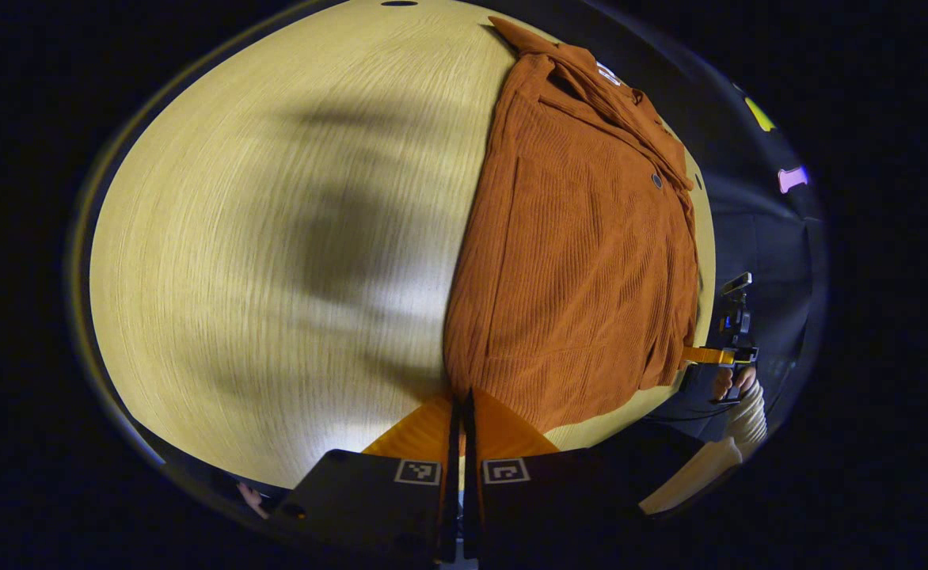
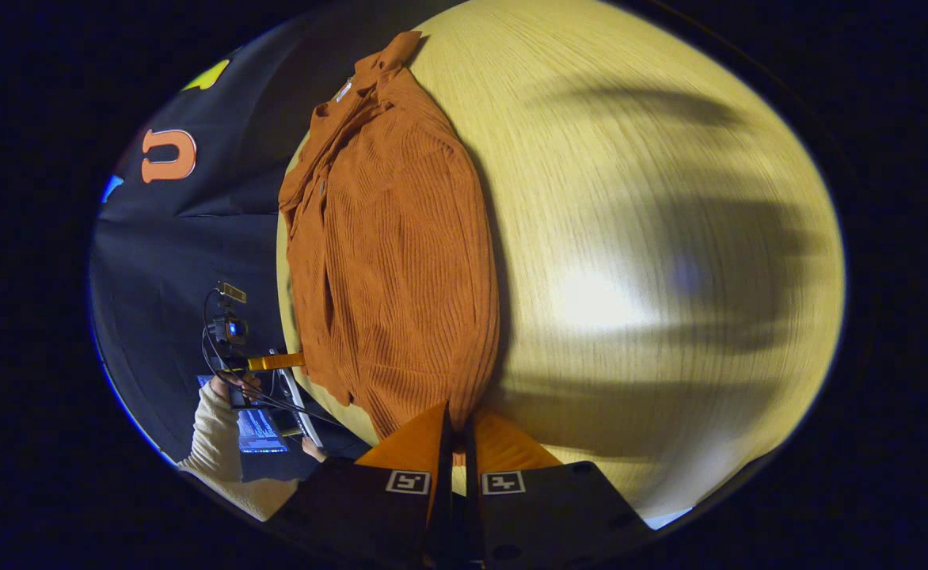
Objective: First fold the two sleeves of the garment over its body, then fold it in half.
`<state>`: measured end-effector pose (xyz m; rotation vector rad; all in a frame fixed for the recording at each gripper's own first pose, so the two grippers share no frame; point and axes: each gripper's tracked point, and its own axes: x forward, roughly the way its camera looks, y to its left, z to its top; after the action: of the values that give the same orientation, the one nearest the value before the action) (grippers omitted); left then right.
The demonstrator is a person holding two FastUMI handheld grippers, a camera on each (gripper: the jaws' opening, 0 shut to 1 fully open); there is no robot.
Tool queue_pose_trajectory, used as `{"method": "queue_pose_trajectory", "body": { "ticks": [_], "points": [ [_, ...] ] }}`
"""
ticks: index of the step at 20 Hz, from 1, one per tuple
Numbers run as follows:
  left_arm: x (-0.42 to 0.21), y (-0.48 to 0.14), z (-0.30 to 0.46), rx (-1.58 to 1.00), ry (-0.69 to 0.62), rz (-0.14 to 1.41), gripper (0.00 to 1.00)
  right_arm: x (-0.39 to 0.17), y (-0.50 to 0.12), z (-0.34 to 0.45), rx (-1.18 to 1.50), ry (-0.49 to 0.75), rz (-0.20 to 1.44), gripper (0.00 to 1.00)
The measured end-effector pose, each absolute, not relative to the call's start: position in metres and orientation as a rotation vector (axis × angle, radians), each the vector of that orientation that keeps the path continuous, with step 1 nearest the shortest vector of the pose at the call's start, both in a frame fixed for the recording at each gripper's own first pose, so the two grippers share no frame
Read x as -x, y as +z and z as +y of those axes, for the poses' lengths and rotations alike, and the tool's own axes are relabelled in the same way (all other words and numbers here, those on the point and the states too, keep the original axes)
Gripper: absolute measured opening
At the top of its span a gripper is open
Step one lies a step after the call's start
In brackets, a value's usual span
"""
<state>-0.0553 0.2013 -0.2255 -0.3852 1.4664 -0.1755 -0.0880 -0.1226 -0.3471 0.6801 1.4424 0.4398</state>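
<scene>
Left gripper view: both grippers' jaws clenched on the garment [image 1: 583,261] hem, pinched cloth hidden

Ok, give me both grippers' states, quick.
Left gripper: shut on the shirt hem.
Right gripper: shut on the shirt hem.

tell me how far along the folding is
Sleeves look done: the orange garment lies as a narrow strip on the table, no sleeve spread out. In hand: left gripper and right gripper each seem closed on a bottom corner. Left: folding it in half.
</scene>
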Motion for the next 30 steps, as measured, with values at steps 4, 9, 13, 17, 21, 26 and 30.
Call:
{"method": "queue_pose_trajectory", "body": {
  "ticks": [4, 9, 13, 17, 21, 26, 30],
  "points": [
    [0.057, -0.23, 0.197, 0.369, -0.169, 1.42, 0.03, 0.074, -0.342, -0.125, -0.601, 0.449, 1.345, 0.02],
    [0.055, -0.226, 0.193, 0.328, -0.094, 1.337, 0.03, 0.082, -0.34, -0.132, -0.474, 0.441, 1.322, 0.0],
    [0.063, -0.214, 0.176, 0.32, -0.115, 1.269, 0.03, 0.072, -0.312, -0.127, -0.48, 0.467, 1.235, 0.0],
    [0.055, -0.181, 0.157, 0.374, -0.139, 1.219, 0.03, 0.064, -0.275, -0.118, -0.5, 0.513, 1.173, 0.01],
    [0.028, -0.132, 0.149, 0.371, -0.176, 1.138, 0.03, 0.036, -0.227, -0.103, -0.541, 0.565, 1.099, 0.01],
    [-0.025, -0.092, 0.148, 0.306, -0.188, 1.058, 0.03, -0.02, -0.168, -0.093, -0.51, 0.616, 0.996, 0.0],
    [-0.083, -0.058, 0.138, 0.293, -0.202, 0.972, 0.03, -0.071, -0.135, -0.097, -0.471, 0.617, 0.954, 0.0]
  ]
}}
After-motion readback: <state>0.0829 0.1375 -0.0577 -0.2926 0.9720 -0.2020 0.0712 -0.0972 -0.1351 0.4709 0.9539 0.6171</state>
